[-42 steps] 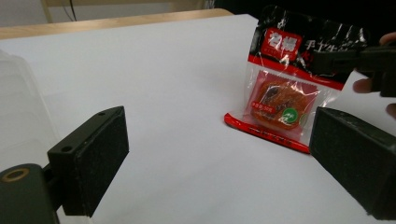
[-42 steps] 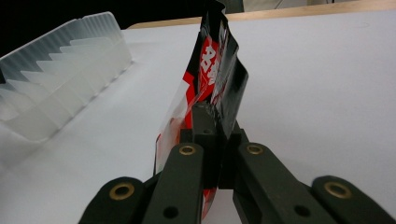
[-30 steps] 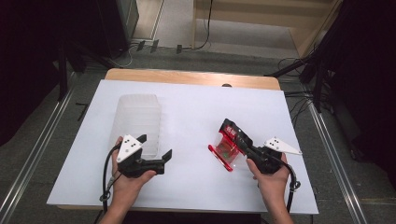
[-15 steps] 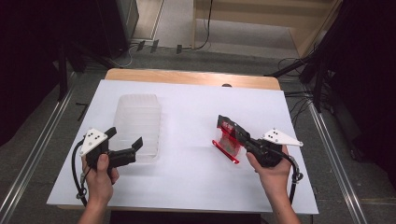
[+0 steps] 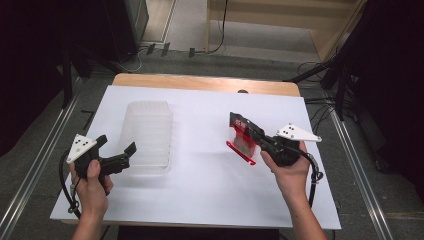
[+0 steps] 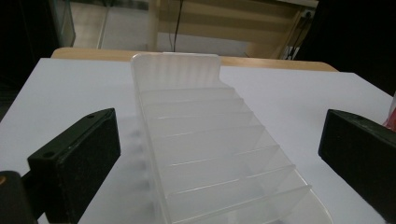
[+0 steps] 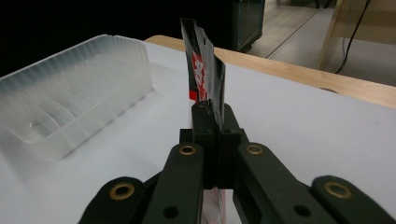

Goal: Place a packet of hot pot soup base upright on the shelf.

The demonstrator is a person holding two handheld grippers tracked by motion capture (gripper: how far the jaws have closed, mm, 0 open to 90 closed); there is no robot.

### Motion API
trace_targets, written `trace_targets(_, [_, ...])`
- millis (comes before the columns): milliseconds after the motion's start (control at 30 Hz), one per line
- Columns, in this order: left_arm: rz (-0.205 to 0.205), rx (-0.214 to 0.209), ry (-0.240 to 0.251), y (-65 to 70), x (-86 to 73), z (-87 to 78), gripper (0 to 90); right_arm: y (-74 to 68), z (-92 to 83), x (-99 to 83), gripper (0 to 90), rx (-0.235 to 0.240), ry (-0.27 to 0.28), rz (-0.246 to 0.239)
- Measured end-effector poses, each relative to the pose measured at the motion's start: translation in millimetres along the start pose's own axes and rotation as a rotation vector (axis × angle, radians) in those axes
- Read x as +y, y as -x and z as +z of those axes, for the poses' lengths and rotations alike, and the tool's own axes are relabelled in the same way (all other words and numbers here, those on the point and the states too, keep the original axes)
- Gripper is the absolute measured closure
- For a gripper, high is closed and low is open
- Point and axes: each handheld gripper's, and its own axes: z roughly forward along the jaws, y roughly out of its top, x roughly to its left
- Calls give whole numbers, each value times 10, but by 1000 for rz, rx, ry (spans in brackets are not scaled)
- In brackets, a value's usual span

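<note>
A clear plastic tray (image 5: 148,136) with ribbed dividers lies on the left half of the white table top (image 5: 210,190). My left gripper (image 5: 116,152) stands open at the tray's near left corner, and its two jaws flank the tray (image 6: 205,144) in the left gripper view. My right gripper (image 5: 257,140) is shut on a red and black packet (image 5: 242,135), held edge-up just above the table at the right. In the right gripper view the packet (image 7: 204,70) rises upright from the closed jaws, with the tray (image 7: 70,98) off to the left.
A wooden strip (image 5: 205,82) edges the far side of the table. Cables (image 5: 150,50) lie on the floor beyond it, and metal rails (image 5: 30,185) run along both sides. Bare table surface lies between the tray and the packet.
My left gripper has swung left and back toward the tray's near left corner. My right gripper has lifted and carried the packet slightly up and away from me.
</note>
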Motion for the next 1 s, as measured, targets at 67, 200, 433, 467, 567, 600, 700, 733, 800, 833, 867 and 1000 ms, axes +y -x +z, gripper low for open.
trace_targets(67, [-1,-1,-2,-27,4,-6,0,-3,32,45,900,4,-1,-2])
trace_targets(200, [20,6,-17,-41,5,-2,0,-23,104,135,900,12,-4,-16])
trace_targets(433, [31,3,-22,-81,11,-1,0,-77,254,260,900,28,-3,-29])
trace_targets(467, [31,3,-22,-81,11,-1,0,-77,254,260,900,28,-3,-29])
trace_targets(567, [25,0,-20,-101,16,-11,0,-103,311,295,900,34,-6,-41])
trace_targets(600, [24,-2,-21,-107,15,-10,0,-120,346,318,900,40,-4,-46])
trace_targets(700, [25,-6,-26,-118,11,-7,0,-139,378,342,900,45,-5,-47])
trace_targets(733, [26,-8,-26,-120,9,-5,0,-150,394,354,900,48,-5,-49])
trace_targets(800, [27,-10,-27,-123,8,-1,0,-173,425,378,900,54,-5,-55])
trace_targets(833, [27,-12,-27,-128,8,-1,0,-184,442,390,900,56,-3,-60])
trace_targets(867, [27,-14,-27,-131,9,-2,0,-207,476,412,900,63,-2,-67])
trace_targets(1000, [27,-15,-24,-142,13,-8,0,-243,536,443,900,73,-3,-70])
